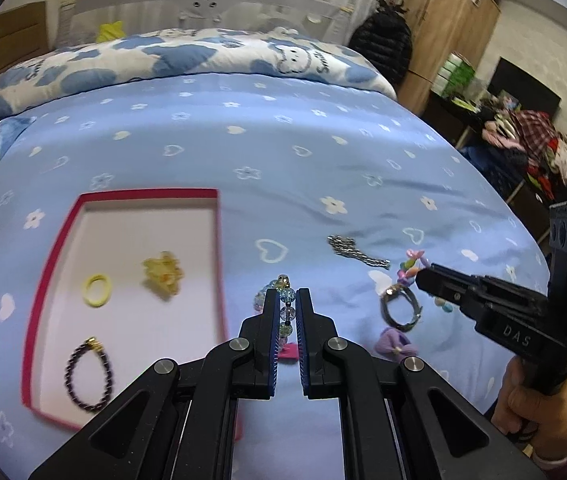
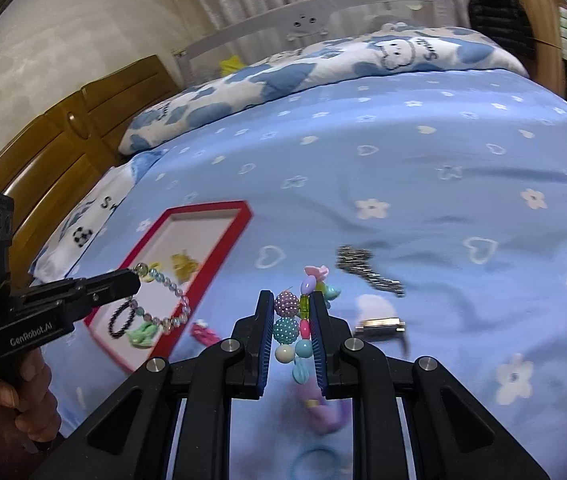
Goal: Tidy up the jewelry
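Note:
My left gripper (image 1: 286, 296) is shut on a clear glass-bead bracelet (image 1: 286, 312) and holds it above the bed, just right of the red-rimmed tray (image 1: 219, 248). In the right wrist view this bracelet (image 2: 163, 304) hangs from the left gripper (image 2: 133, 276) over the tray (image 2: 243, 216). My right gripper (image 2: 292, 300) is shut on a colourful bead bracelet (image 2: 295, 328). The tray holds a yellow hair tie (image 1: 96, 290), a yellow clip (image 1: 163, 278) and a dark bead bracelet (image 1: 87, 374).
On the blue bedspread lie a silver chain (image 1: 357, 252), a ring-shaped bracelet (image 1: 399, 308), a purple bow (image 1: 395, 344) and a pink piece (image 1: 287, 350). A blue hair tie (image 2: 315, 460) lies near the bed's front. Pillows lie at the back.

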### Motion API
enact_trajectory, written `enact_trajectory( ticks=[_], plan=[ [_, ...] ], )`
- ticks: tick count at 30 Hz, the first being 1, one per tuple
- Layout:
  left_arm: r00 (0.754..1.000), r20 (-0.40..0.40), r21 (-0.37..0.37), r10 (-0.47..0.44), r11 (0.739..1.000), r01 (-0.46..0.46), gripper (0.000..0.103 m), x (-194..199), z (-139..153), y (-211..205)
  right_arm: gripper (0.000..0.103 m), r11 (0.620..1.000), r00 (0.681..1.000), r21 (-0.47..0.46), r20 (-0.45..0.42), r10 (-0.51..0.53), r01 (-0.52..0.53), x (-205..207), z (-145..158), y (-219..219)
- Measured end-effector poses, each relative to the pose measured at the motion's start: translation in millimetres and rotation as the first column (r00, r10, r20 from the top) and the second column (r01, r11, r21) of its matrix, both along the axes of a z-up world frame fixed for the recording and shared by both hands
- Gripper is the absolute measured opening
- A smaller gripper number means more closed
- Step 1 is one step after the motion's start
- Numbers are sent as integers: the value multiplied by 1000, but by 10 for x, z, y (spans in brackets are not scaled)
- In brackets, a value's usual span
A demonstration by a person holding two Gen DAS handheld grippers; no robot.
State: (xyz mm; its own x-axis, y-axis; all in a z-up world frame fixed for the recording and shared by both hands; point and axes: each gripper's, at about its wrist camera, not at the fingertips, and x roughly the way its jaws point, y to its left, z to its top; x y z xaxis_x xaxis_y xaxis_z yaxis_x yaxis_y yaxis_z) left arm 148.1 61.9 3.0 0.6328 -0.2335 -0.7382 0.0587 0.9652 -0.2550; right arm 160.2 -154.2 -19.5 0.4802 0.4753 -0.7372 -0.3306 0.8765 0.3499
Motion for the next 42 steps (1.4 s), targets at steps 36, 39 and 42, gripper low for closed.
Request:
enact_trajectory(
  ticks=[36, 39, 42],
  plan=[
    [979, -52, -8, 196, 980, -197, 7, 222, -360, 1077, 17, 955, 954, 48, -59, 294, -291, 227, -328, 1780],
    [974, -74, 0, 214, 977, -215, 7, 300, -477, 1147, 17, 955, 952, 35, -75, 297, -295, 273, -425, 1852],
    [966, -98, 1, 241, 970, -242, 7, 351, -590, 1242, 17, 954, 950, 28, -93, 299, -298, 308, -513, 1892]
  ],
)
